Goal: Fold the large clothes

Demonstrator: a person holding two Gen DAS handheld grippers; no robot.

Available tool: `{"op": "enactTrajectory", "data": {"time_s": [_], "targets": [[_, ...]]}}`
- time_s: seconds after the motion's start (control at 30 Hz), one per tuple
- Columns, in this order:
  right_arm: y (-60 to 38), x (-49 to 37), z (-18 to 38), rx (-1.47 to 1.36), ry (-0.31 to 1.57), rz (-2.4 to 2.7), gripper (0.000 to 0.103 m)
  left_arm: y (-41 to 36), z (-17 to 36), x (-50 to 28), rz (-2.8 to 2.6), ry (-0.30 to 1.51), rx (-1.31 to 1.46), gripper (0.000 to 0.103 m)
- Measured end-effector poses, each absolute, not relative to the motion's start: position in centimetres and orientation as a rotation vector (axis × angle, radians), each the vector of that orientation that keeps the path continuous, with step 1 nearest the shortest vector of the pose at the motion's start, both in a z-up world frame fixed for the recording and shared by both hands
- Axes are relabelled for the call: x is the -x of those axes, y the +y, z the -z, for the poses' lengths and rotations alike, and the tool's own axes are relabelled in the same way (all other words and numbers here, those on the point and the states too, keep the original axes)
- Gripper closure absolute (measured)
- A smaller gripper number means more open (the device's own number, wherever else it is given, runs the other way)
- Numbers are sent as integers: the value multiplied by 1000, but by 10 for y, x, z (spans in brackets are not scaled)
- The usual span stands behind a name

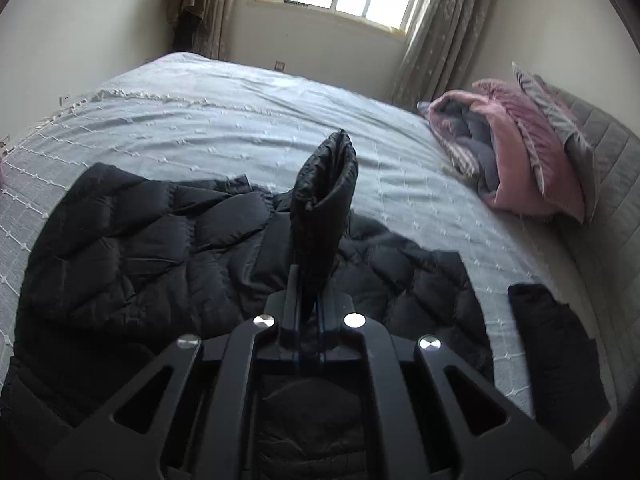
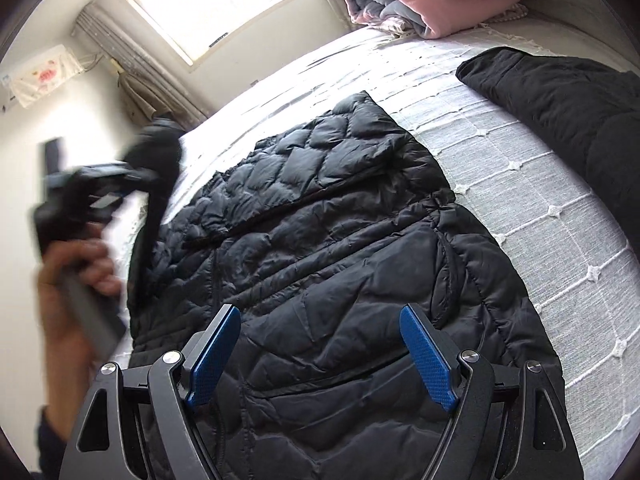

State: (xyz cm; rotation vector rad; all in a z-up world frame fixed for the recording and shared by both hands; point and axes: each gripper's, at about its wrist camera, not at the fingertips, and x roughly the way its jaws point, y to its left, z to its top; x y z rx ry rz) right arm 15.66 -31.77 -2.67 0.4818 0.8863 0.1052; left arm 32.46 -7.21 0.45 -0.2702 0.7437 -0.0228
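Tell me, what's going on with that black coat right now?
Left gripper shut on sleeve, lifted. Right gripper open above black puffer jacket. Second dark garment lies apart.

- No readable text anywhere in either view right now.
- The air conditioner [image 2: 38, 74], high on the wall up and to the left of the right fingers, wears a cloth cover with a red flower print, but no letters can be made out on it.
- A small bluish mark sits at its left end, too small and blurred to read.
- The black quilted jacket [image 2: 340, 240] under the fingers shows no legible label or brand.
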Motion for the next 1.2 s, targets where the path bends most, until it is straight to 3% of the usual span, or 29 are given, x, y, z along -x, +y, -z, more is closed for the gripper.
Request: {"op": "enactTrajectory", "data": {"time_s": [0.2,0.33,0.53,0.73,0.8,1.2], "targets": [[-321,-159,26,-484,896,-101,20,-82,44,-333,48,872,282,92],[-324,-159,27,-489,898,-92,20,-84,53,-334,93,936,328,69],[-326,-162,33,-470,913,-68,20,-74,28,-299,165,908,380,52],[-326,-163,34,-444,919,-56,20,-42,4,-218,55,903,253,32],[-326,-163,34,-433,921,-50,20,-20,2,-182,23,888,251,28],[-341,-155,34,-374,912,34,20,119,43,-54,-253,885,281,28]]}}
